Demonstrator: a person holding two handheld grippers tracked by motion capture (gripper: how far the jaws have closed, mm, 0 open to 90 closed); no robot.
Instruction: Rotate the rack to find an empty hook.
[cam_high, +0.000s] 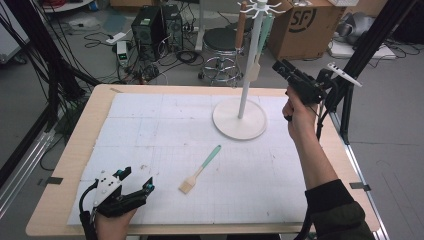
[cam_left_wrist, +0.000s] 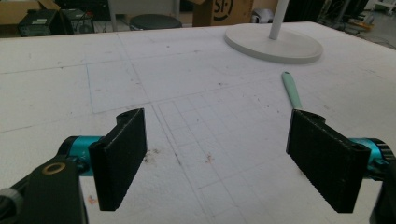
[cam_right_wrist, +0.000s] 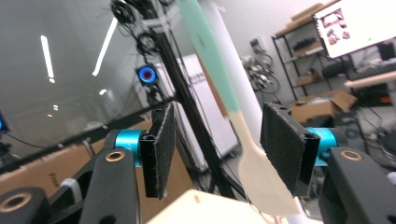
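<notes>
My left gripper (cam_high: 134, 184) rests on the white mat (cam_high: 165, 125), jaws spread wide and empty. The mint-handled pastry brush (cam_high: 201, 170) lies flat to its right, between it and the rack's round base (cam_high: 239, 120) — bristles toward me, handle slanting at the base. My left is the nearer one. My right gripper (cam_right_wrist: 215, 149) hovers by the rack's pole (cam_high: 250, 65), jaws parted, not pressing the spatula (cam_right_wrist: 243, 154) hanging there. Beyond: stool (cam_high: 222, 42), cardboard box (cam_high: 305, 25).

a spatula (cam_right_wrist: 243, 135) with a mint-green handle and a cream blade hangs blade-down on the white rack (cam_high: 248, 60), close against its pole. a matching brush (cam_high: 200, 170) with a mint handle lies flat on the worktop (cam_high: 150, 120), near the rack's round base.
</notes>
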